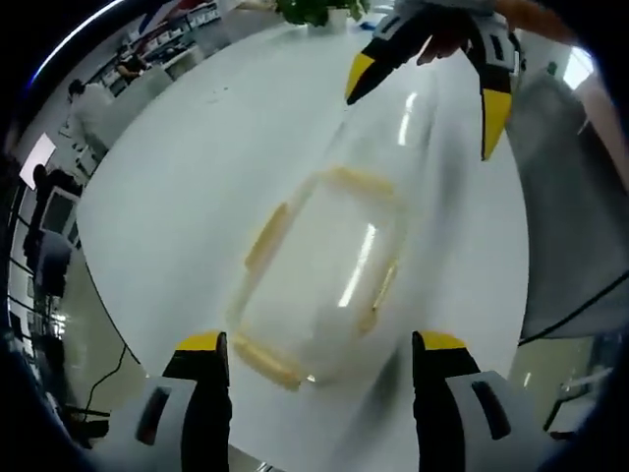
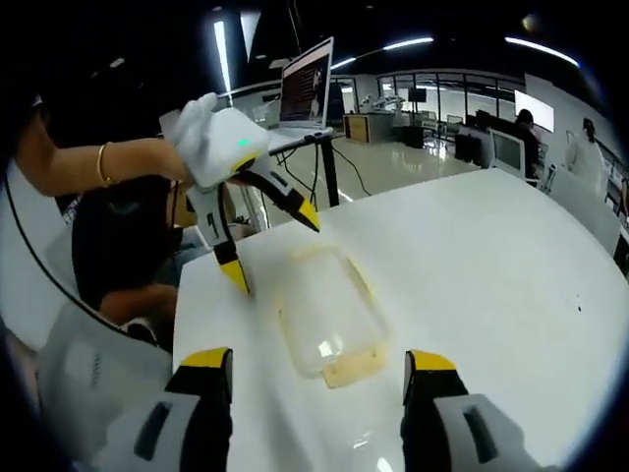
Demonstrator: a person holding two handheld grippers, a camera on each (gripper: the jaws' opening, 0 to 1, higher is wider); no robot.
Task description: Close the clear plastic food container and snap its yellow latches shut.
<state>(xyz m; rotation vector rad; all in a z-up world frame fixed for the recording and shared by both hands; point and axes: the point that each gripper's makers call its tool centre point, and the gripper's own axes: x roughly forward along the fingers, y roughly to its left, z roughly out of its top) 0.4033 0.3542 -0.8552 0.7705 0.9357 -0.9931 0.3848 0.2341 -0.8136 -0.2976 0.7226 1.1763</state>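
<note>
Left tool [image 1: 319,359] and right tool [image 2: 319,369] both hover wide open, empty, flanking the clear container [image 1: 319,280] on the white surface [image 1: 197,167]. Its lid seems down; yellow latches [image 1: 265,236] look unsnapped, so latching remains.

Open-plan office or lab. Long ceiling strip lights [image 2: 405,43] overhead. Open laptop [image 2: 307,87] on a stand behind the white worktop [image 2: 511,256]. Desks with monitors [image 2: 506,149] further back; seated people at workstations [image 1: 128,65]. Potted plant [image 1: 314,10] at the worktop's far edge.
</note>
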